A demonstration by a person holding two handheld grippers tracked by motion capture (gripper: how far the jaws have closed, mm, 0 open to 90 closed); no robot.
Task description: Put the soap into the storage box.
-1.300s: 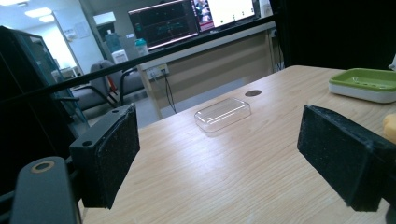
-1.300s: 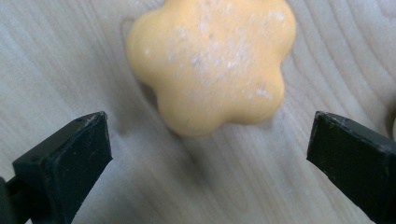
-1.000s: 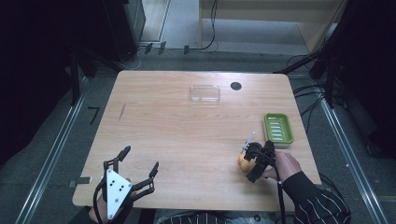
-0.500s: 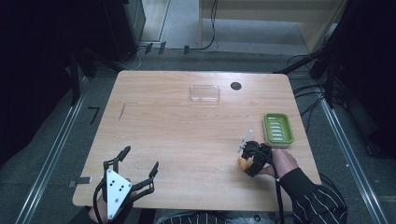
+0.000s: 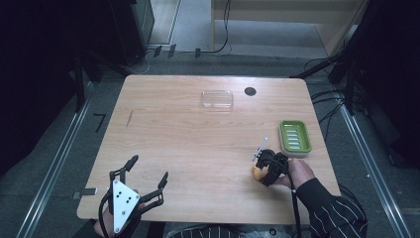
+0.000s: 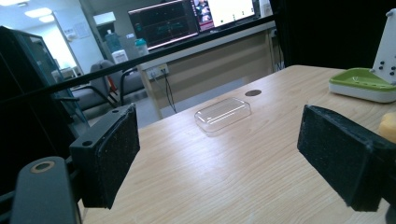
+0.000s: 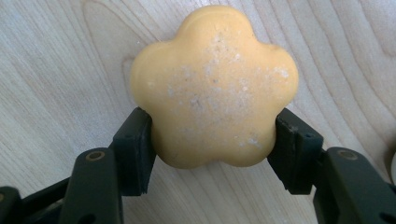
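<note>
A yellow flower-shaped soap (image 7: 214, 86) lies on the wooden table (image 5: 188, 144) at the front right, and my right gripper (image 5: 265, 168) is shut on it, a jaw pressed against each side. In the right gripper view the soap sits squarely between the two pads (image 7: 135, 149). The soap's edge (image 6: 387, 127) peeks out at the right of the left gripper view. My left gripper (image 5: 148, 171) hovers at the table's front left corner, open with nothing between its pads (image 6: 109, 151).
A green soap dish (image 5: 294, 137) on a white base stands just beyond the right gripper, near the table's right edge. A clear plastic lid (image 5: 217, 99) lies at the far middle, beside a dark cable hole (image 5: 250, 91).
The right gripper, holding the soap, has shifted slightly toward the table's front. The left gripper has stayed in place.
</note>
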